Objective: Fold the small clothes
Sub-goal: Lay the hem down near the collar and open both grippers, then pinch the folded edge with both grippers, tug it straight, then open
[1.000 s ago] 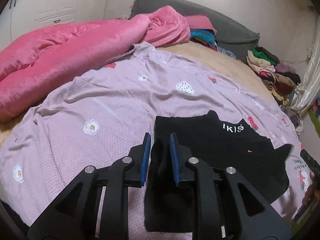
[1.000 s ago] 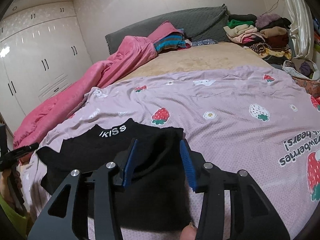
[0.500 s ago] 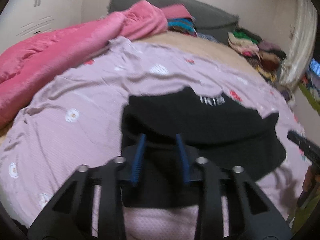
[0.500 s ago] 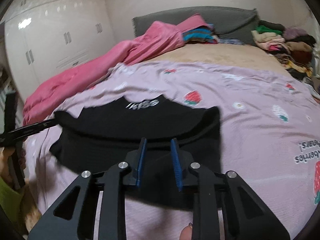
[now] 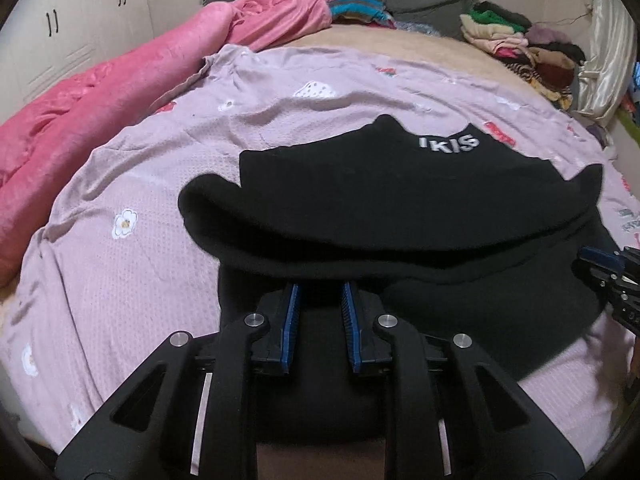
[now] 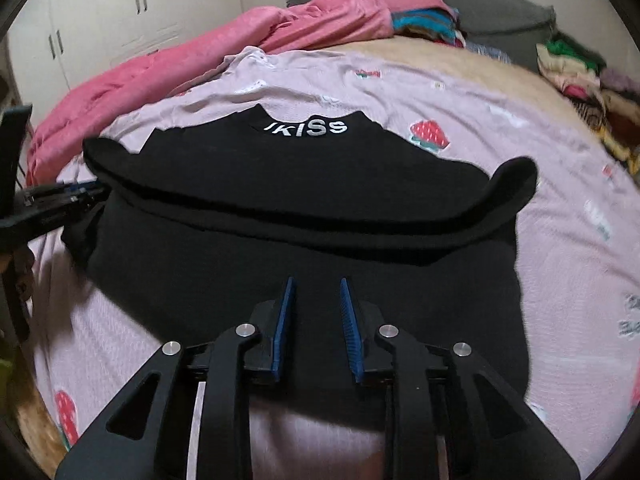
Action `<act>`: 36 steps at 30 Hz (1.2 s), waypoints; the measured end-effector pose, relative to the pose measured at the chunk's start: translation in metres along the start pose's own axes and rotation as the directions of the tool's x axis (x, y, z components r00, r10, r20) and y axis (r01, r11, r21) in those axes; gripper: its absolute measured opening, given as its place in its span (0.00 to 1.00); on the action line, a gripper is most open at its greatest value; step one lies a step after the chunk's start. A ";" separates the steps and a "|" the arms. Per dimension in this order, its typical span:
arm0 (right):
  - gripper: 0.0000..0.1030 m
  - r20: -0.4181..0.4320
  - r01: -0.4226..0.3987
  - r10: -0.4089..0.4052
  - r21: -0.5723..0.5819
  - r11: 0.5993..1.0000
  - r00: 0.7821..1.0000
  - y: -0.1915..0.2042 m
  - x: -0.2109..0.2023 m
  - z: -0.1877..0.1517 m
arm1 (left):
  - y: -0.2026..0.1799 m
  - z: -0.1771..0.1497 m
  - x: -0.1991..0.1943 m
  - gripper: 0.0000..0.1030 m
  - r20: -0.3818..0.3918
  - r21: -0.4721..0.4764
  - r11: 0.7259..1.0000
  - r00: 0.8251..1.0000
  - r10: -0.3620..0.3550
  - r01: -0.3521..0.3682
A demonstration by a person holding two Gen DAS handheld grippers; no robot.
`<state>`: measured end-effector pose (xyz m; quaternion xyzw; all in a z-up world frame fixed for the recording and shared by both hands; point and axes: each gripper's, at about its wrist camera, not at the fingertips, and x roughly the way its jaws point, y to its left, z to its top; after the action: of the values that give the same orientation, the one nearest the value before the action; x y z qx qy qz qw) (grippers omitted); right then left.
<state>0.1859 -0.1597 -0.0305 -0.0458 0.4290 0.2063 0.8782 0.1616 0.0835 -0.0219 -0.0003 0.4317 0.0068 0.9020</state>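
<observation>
Left wrist view: the left gripper (image 5: 320, 300) points down at a black top (image 5: 400, 184) spread on a lilac bedspread (image 5: 120, 280) printed with flowers and strawberries. Its blue pads (image 5: 290, 320) stand a narrow gap apart with black cloth filling that gap; the near hem of the top appears pinched between them. The far part of the top lies flat with white lettering at the collar, and a rolled fold of the cloth runs across its middle, just beyond the fingertips. At the right edge of this view the right gripper (image 5: 600, 268) shows at the top's other side.

Right wrist view: the right gripper (image 6: 318, 292) is likewise angled down over the near hem of the same black top (image 6: 304, 168). Its jaws have just been closing and now stand slightly apart, tips a little splayed, with black cloth between the blue pads (image 6: 282, 332); the cloth appears held. The left gripper (image 6: 64, 196) is seen at the left edge, at the top's side.

Surroundings: a pink blanket (image 6: 160, 76) lies bunched along the far left of the bed, a stack of folded clothes (image 5: 528, 52) sits at the far right corner, and white wardrobe doors (image 6: 100, 12) stand behind.
</observation>
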 end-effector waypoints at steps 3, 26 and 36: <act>0.24 0.005 0.001 -0.002 0.009 1.000 1.000 -0.003 0.009 0.008 | 0.002 0.008 0.010 0.12 -0.015 -0.013 1.000 1.000 0.006 -0.006; 0.26 0.156 0.108 -0.138 0.186 0.977 0.978 -0.080 0.022 0.087 | 0.060 0.057 0.034 0.25 0.072 -0.247 0.969 0.997 0.003 0.015; 0.42 0.018 0.187 -0.190 0.102 0.977 0.982 -0.111 0.030 0.067 | 0.071 0.060 0.048 0.43 0.054 -0.239 0.967 0.995 -0.079 0.090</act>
<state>0.2959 -0.2343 -0.0222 -0.0396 0.4203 0.1009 0.9009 0.2372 0.1558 -0.0216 -0.1282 0.4075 0.0206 0.9039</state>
